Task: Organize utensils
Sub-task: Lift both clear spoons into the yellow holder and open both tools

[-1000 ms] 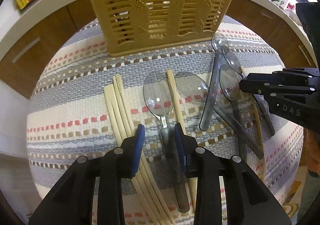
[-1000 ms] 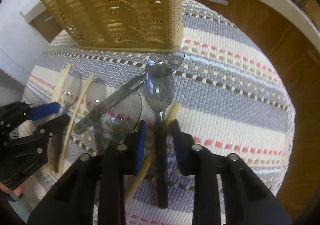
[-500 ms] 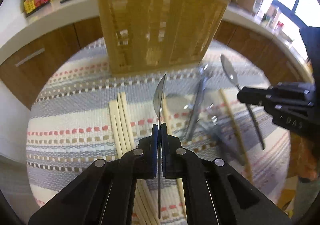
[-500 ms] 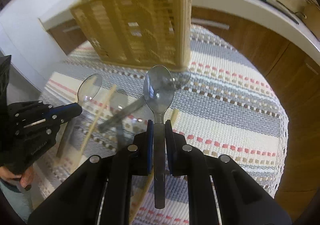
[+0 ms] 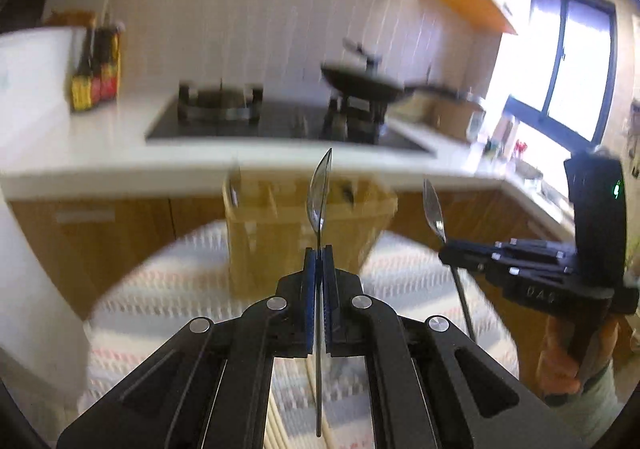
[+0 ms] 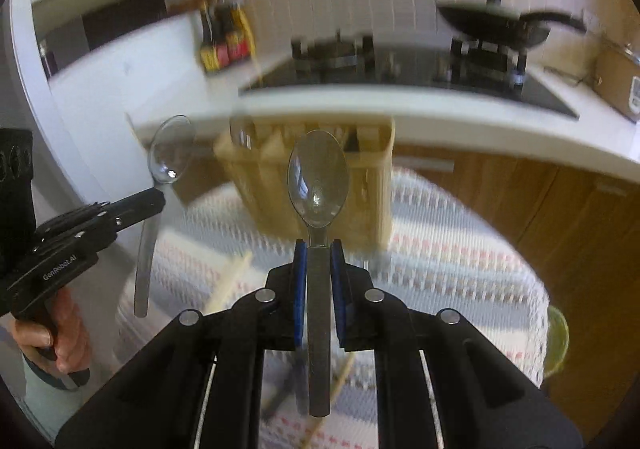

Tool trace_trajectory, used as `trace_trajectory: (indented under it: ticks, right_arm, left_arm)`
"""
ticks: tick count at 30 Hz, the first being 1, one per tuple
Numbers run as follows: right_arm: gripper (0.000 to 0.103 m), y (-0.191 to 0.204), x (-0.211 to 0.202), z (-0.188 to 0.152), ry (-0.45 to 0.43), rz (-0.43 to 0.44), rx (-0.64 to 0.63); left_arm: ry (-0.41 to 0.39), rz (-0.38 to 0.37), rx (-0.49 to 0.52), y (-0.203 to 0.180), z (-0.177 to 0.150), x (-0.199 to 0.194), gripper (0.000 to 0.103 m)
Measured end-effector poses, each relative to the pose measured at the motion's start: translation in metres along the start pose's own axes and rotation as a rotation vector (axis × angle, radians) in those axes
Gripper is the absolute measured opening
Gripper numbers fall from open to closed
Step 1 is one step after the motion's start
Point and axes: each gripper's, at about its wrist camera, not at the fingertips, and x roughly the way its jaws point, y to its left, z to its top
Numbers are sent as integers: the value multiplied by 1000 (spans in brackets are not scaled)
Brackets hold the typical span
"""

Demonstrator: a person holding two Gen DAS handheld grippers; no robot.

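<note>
Left gripper (image 5: 319, 253) clamped on clear plastic spoon (image 5: 320, 193), seen edge-on, thin, bowl up, handle hanging down between pads. Right gripper (image 6: 319, 249) clamped on second clear spoon (image 6: 318, 177), bowl facing camera, glossy, oval, smoky grey handle. Both spoons held in air above striped woven cloth (image 6: 448, 269) on table, before tan slotted utensil basket (image 6: 368, 185). Chopsticks (image 6: 230, 281) lie on cloth.
</note>
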Motion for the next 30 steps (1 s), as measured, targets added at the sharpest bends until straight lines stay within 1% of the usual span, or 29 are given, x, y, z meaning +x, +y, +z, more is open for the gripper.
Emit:
trace_trajectory:
  ticks: [3,8,10,15,20,26,30]
  right_arm:
    - [10,1,-3,19,-78,-23,-12]
    - [10,-8,5,49,-189,-56,23]
    - [10,-17,14,62,-230,-91,40]
    - [10,-38,37,90,-263,-70,94]
    - [10,-40,57,106,-293,-97,93]
    - [10,-31,80,107,-314,-164,23]
    - [10,-30,88,99,-334,-169,15]
  left_arm:
    - [-108,-5,-20,5,27,-7,1]
    - [-270,-46,-36,13,54,11,1]
    - [-299,-49,-49,19,57,23,1]
    - [-317,-32,-55,28,64,55,1]
    - [-332,6,-41,30,68,80,1]
    - [-348,53,-28,36,68,97,1]
    - [-343,55,-36,41,62,105,1]
